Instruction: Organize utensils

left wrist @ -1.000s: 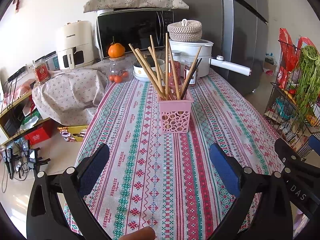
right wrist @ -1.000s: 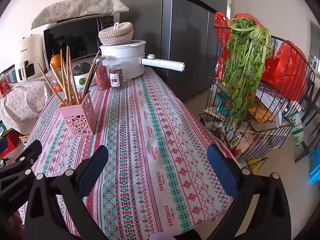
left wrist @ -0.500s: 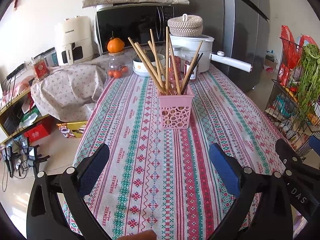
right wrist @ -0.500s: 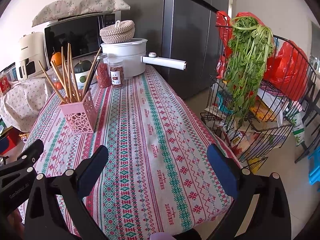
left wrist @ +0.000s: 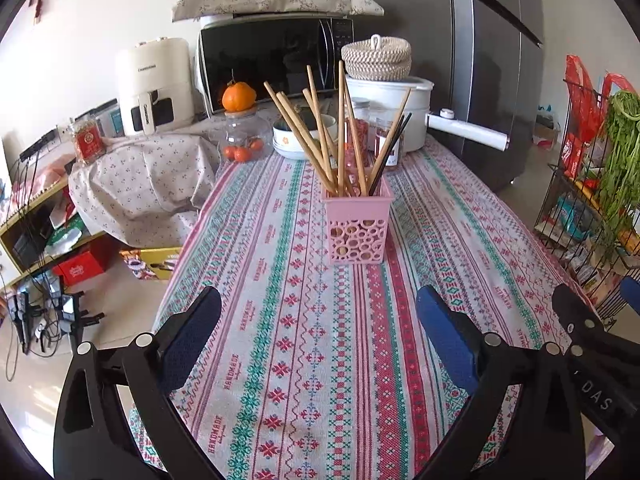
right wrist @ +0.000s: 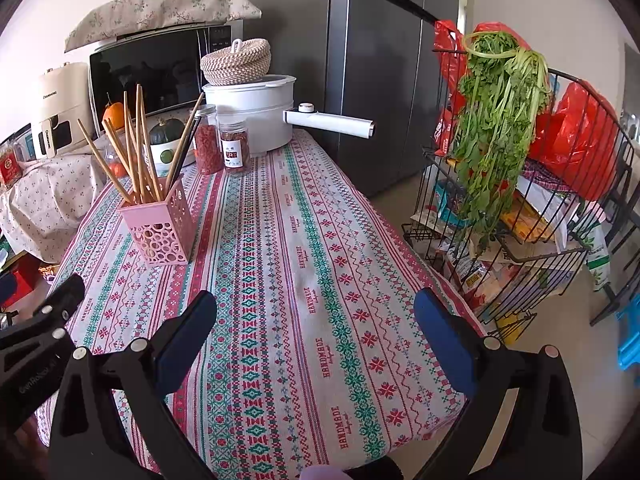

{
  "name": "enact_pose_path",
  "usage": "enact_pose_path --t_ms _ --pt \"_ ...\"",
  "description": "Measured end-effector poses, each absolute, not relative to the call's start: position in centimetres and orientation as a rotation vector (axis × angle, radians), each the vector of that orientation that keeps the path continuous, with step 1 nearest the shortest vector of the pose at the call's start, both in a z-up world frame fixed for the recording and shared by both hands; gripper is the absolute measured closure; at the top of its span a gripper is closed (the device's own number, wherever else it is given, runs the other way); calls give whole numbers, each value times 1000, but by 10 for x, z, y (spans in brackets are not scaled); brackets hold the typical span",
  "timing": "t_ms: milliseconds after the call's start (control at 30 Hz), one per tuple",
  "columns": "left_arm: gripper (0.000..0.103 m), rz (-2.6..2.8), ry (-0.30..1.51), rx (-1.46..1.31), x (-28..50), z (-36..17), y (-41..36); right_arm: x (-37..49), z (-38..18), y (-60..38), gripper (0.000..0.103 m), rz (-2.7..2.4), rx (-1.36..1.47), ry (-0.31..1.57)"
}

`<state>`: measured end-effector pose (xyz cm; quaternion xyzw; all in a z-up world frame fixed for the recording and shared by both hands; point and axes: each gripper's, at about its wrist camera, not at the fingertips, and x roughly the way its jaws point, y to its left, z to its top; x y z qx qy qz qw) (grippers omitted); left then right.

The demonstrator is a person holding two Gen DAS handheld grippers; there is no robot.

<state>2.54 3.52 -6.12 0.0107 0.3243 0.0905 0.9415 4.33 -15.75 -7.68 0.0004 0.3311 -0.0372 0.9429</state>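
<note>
A pink perforated holder (left wrist: 356, 228) stands upright on the patterned tablecloth (left wrist: 280, 320) and holds several wooden chopsticks (left wrist: 320, 136) and dark ones (left wrist: 390, 152). It also shows in the right wrist view (right wrist: 160, 232) at the left. My left gripper (left wrist: 318, 320) is open and empty, hovering over the cloth short of the holder. My right gripper (right wrist: 316, 320) is open and empty, over the cloth to the right of the holder. No utensil lies on the cloth in view.
At the table's far end stand a white pot (left wrist: 392, 108) with a long handle, spice jars (right wrist: 234, 148), a bowl (left wrist: 296, 140) and a fruit jar (left wrist: 244, 136). A wire rack (right wrist: 540, 220) with greens stands off the table's right edge. A fridge (right wrist: 380, 60) stands behind.
Both grippers have drawn back and a little up from the holder, which now looks slightly farther away. Both stay open and empty.
</note>
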Motion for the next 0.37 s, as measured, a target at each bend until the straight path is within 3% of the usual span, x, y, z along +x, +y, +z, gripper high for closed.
enact_pose_path --t_ms 367 --pt "7 174 642 65 22 -57 25 43 -76 -158 7 -82 3 671"
